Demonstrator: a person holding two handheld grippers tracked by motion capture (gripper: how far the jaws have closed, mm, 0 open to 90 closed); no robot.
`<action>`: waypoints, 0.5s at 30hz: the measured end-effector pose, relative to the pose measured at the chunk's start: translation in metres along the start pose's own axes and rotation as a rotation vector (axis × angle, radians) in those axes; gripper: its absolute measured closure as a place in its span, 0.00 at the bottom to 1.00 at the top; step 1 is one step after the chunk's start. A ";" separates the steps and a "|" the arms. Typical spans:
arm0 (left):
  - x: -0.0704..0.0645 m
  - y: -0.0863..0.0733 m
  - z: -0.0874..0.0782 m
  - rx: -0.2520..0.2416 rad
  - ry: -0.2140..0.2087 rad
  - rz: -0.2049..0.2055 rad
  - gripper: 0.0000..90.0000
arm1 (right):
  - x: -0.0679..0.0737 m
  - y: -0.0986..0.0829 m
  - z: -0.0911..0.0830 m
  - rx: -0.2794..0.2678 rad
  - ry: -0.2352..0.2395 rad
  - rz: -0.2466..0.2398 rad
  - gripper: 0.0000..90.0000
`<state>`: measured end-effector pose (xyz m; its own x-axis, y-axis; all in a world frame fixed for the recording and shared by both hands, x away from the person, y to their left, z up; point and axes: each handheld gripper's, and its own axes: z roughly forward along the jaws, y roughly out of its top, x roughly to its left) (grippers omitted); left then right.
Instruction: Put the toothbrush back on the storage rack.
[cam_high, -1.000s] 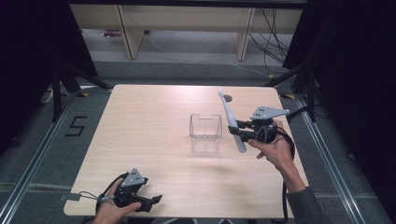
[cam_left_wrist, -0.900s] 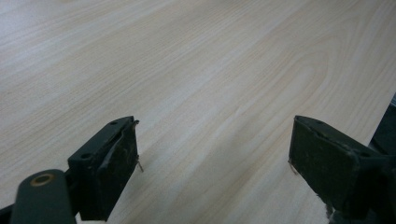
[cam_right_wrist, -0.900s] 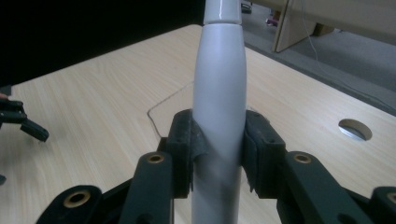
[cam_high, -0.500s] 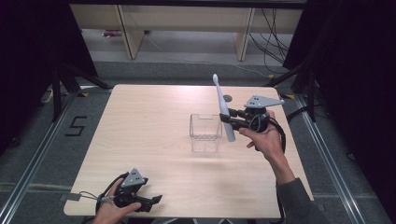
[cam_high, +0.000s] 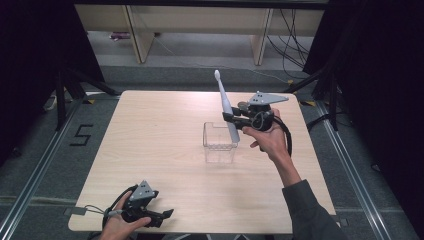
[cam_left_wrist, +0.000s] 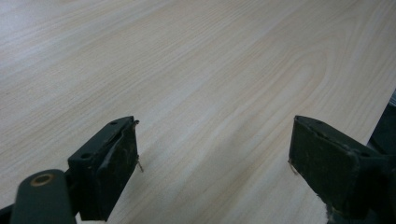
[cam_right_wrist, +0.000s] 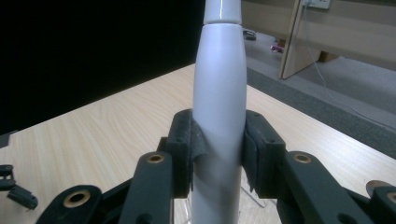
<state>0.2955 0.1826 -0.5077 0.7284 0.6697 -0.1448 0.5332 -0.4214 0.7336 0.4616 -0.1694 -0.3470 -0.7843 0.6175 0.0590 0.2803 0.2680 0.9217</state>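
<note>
The toothbrush (cam_high: 226, 106) is clamped near-upright in the right gripper (cam_high: 231, 120) above the box (cam_high: 219, 146), seemingly for standing inside, while the left gripper (cam_high: 162, 216) is rested wide open and empty.

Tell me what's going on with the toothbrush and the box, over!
Right gripper shut on electric toothbrush, held nearly upright over clear box. Left gripper open, idle at table edge. Nothing in the way.

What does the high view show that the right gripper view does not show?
The high view alone gives the brush head at the top of the electric toothbrush, the whole clear box under its lower end, and the left hand-held gripper at the near table edge. The right gripper view alone gives the pads pressed on the white handle. Both show the right hand-held gripper holding the toothbrush over the table.
</note>
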 end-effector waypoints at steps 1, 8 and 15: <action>0.000 0.000 0.000 0.000 0.000 -0.001 0.17 | -0.001 0.000 0.003 -0.001 0.001 -0.002 0.74; 0.000 0.000 0.000 -0.003 0.000 -0.001 0.17 | -0.006 -0.004 0.021 0.028 -0.005 0.004 0.74; 0.000 0.000 0.000 -0.005 0.000 -0.007 0.17 | -0.009 -0.013 0.039 0.076 0.002 0.011 0.74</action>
<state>0.2953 0.1832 -0.5078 0.7247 0.6725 -0.1505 0.5362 -0.4131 0.7361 0.4865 -0.1490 -0.3745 -0.7823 0.6190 0.0694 0.3298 0.3171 0.8892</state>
